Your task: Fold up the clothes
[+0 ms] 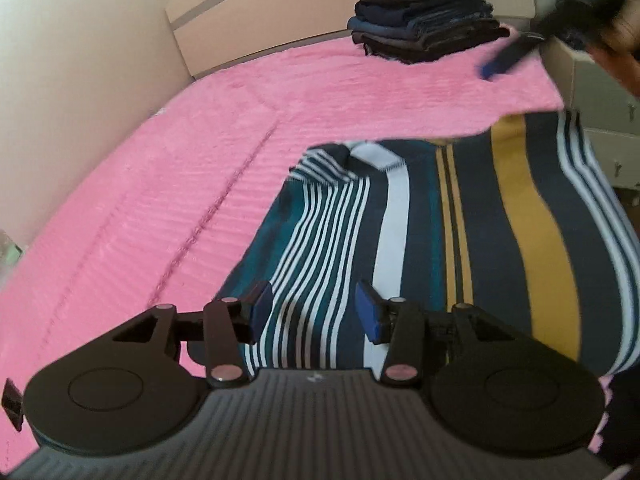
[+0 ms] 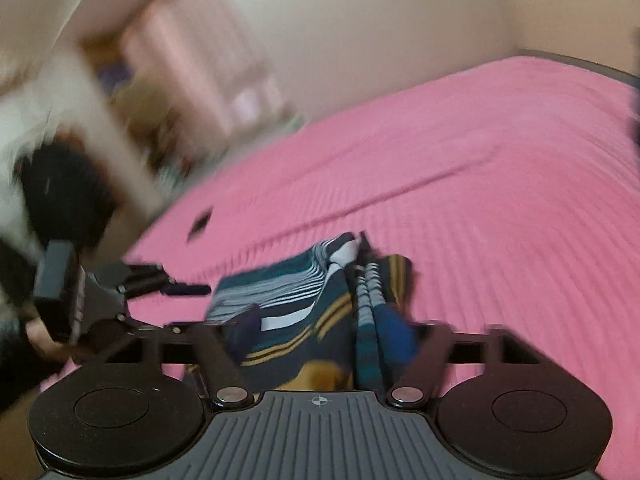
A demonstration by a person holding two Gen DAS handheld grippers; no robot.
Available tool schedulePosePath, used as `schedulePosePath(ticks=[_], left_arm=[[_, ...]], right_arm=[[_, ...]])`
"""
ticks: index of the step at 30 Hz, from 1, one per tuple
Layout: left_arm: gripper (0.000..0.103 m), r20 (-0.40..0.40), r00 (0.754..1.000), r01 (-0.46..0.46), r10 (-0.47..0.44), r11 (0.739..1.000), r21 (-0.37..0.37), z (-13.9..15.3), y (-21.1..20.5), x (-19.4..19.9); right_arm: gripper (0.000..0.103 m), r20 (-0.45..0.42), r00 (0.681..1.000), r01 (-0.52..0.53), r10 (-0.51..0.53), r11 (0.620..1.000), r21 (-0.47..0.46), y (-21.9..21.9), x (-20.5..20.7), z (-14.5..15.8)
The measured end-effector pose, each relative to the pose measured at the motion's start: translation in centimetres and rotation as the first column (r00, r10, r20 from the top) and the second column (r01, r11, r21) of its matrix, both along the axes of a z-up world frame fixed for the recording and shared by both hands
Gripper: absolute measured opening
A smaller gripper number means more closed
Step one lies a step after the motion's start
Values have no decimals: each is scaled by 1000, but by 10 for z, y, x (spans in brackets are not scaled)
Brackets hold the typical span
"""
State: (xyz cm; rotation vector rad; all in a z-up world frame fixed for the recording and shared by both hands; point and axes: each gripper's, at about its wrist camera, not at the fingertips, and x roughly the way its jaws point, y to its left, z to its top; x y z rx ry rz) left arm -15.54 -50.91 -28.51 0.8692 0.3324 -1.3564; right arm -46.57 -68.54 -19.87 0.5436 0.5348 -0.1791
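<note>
**A:** Where does the striped garment (image 1: 460, 232) lie?

**B:** Spread on the pink bedspread (image 1: 180, 168), toward the bed's near right side. One part is already turned over itself at the far end, where the narrow white stripes bunch up. A stack of folded dark clothes (image 1: 424, 12) sits at the far edge, by the headboard (image 1: 256, 20).

**A:** And the claws?

**B:** The left claw (image 1: 316, 308) hovers over the garment's near edge, its blue pads (image 1: 370, 312) well apart with nothing between them. The right claw (image 2: 324, 332) is blurred in its own view; its fingers stand wide with gathered cloth between them, but whether they grip that cloth I cannot tell.

**A:** So how should the fold go?

**B:** I'd judge the cloth is partway folded. Take the near edge with the left claw at a single layer and close fully before lifting. Carry it low across so the stripes stay parallel, and keep both claws level so the edge lands straight.

**A:** Any risk?

**B:** Pinching the bedspread along with the garment; the knit looks soft and could drag.
</note>
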Motion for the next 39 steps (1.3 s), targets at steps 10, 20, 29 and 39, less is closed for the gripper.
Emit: schedulePosePath(ticks=[10,20,29,39], left_arm=[[41,-104,993,-68,64,997,-38,-10,5,9],[40,-55,997,-51,48,997,-60,-14,7,1],[40,-70,997,-32,26,995,-98,-10,16,-2],[41,-95,995,-23,14,996,-89,-10,-15,8]], right_arm=[[40,-185,965,-167,187,978,122,-49,90,-48],[53,-162,973,-144,164,981,127,-56,99,-57],[20,-162,978,-93,129,972,214,-62,107,-61],[15,-144,987,-66,78,994,86,-69,102,-43]])
